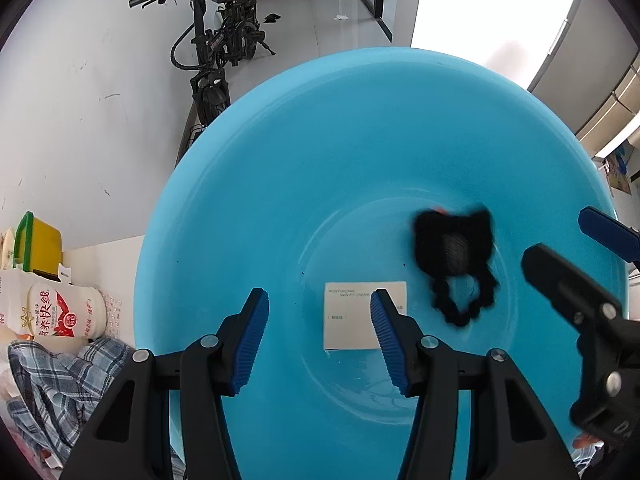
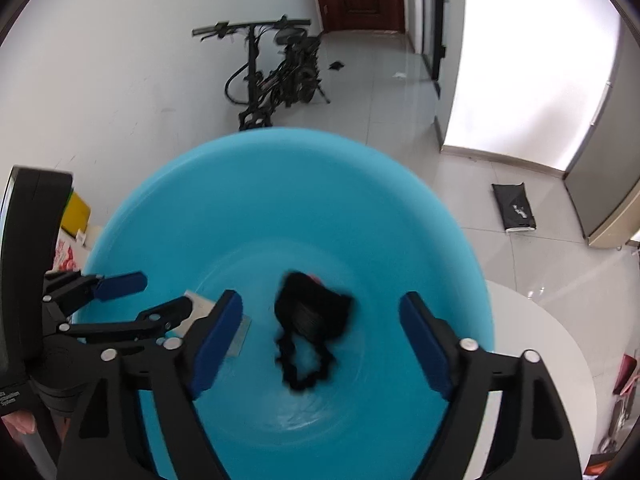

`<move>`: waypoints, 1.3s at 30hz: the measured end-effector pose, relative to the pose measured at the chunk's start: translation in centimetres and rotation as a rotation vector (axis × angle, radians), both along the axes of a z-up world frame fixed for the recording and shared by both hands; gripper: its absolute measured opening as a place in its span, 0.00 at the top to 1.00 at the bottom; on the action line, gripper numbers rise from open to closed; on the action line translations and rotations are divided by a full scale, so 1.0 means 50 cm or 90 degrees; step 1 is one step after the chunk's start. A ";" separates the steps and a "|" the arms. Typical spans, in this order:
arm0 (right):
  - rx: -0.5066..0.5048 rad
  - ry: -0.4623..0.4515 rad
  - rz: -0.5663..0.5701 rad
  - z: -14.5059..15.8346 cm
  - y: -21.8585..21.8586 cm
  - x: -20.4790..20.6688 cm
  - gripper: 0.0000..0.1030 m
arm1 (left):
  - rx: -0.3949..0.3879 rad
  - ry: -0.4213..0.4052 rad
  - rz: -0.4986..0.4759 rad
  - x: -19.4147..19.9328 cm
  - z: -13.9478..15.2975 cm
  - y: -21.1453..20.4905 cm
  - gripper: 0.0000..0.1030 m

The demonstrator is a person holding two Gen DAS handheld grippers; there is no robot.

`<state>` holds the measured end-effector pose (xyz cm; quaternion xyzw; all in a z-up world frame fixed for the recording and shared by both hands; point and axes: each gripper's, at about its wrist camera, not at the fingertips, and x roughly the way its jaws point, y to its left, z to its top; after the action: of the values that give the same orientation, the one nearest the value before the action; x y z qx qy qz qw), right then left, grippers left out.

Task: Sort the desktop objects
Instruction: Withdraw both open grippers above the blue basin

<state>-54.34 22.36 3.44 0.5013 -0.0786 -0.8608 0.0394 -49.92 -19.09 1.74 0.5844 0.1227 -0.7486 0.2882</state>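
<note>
Over the blue basin (image 2: pixel 248 208) both grippers' jaws gape — black knitted item (image 2: pixel 312 316) blurred, ungripped.

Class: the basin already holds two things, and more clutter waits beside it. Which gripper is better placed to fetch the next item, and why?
Probably the left gripper: its jaws are empty, and the milk bottle and checked cloth lie on its side of the blue basin. The right gripper, open above the black crocheted piece, shows no clutter nearby.
</note>
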 end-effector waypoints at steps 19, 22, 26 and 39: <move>0.049 -0.059 -0.106 -0.001 -0.006 0.038 0.18 | 0.031 0.099 0.094 0.081 0.016 0.011 0.27; 0.044 -0.056 -0.091 -0.003 -0.011 0.058 0.19 | 0.038 0.110 0.086 0.098 0.015 0.020 0.27; 0.072 -0.004 -0.098 0.002 -0.011 0.099 0.19 | -0.024 0.119 0.038 0.104 -0.001 0.039 0.27; 0.049 0.002 -0.074 0.018 -0.005 0.117 0.22 | -0.005 0.180 -0.007 0.128 0.014 0.072 0.27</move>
<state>-48.47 22.10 4.34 0.4957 -0.0744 -0.8648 -0.0295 -43.50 -15.46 2.45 0.4726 0.1557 -0.8255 0.2664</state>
